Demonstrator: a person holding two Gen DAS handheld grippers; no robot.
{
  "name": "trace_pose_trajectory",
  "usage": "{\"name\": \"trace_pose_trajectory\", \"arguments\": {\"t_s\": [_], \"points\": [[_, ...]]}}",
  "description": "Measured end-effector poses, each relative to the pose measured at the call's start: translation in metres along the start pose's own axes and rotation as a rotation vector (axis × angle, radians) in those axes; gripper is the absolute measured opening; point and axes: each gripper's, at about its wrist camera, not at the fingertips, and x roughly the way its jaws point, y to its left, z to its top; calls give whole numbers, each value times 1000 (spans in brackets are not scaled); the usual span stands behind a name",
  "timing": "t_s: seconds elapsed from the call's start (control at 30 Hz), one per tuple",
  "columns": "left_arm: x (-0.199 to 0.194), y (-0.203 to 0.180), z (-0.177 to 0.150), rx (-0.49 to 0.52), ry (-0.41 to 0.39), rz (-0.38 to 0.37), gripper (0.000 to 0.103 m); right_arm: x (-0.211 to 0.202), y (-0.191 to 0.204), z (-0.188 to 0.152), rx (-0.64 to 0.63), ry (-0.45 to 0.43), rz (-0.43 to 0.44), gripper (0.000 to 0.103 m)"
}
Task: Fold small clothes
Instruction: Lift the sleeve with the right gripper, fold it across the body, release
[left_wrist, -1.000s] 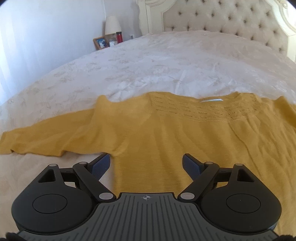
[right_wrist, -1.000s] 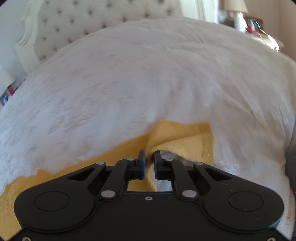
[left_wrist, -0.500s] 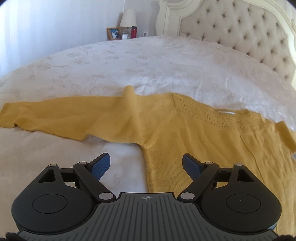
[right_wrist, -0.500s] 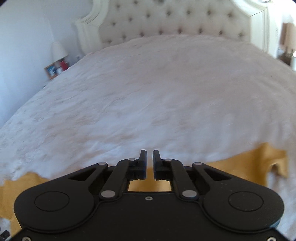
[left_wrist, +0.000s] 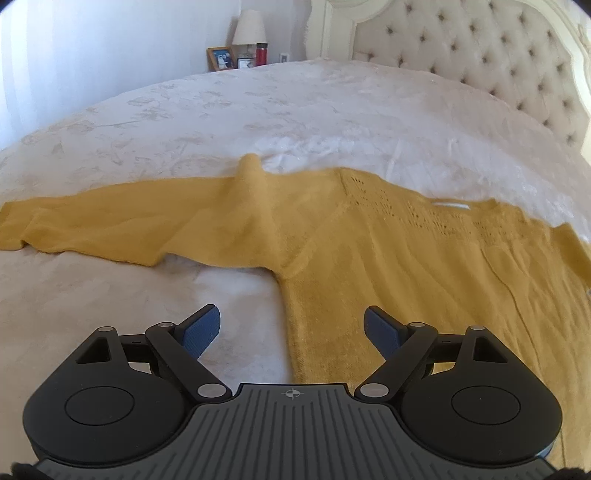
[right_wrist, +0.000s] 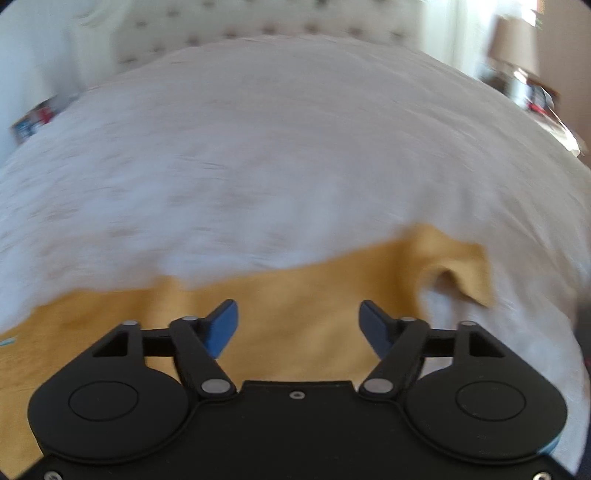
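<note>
A mustard-yellow knit sweater lies spread flat on the white bedspread, its left sleeve stretched out to the left. My left gripper hovers open over the sweater's left side seam, below the armpit, with nothing between its fingers. In the blurred right wrist view, the sweater's right sleeve runs across, and its cuff is curled up. My right gripper hangs above that sleeve, its jaws opening, nothing pinched between them.
A tufted cream headboard stands at the far end of the bed. A nightstand at the back left holds a lamp, a photo frame and a red bottle. Another lamp stands at the right.
My right gripper, shut on the right sleeve a second ago, has opened wide and the sleeve lies on the bed. Both views have swung sideways; the left sleeve now shows fully.
</note>
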Motion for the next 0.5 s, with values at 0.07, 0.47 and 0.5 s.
{"name": "trace_pose_trajectory", "arguments": {"t_s": [0.07,0.47,0.5], "points": [[4,-4,-2,12,7,1,85,10,-22,-3,57,16,-34,80],[14,-13,-13,56,-11,-42,86,67,-59,-7,250,1,-40,85],[15,-13,-13,57,-12,-43,86,69,-63,-7,252,-8,-42,84]]}}
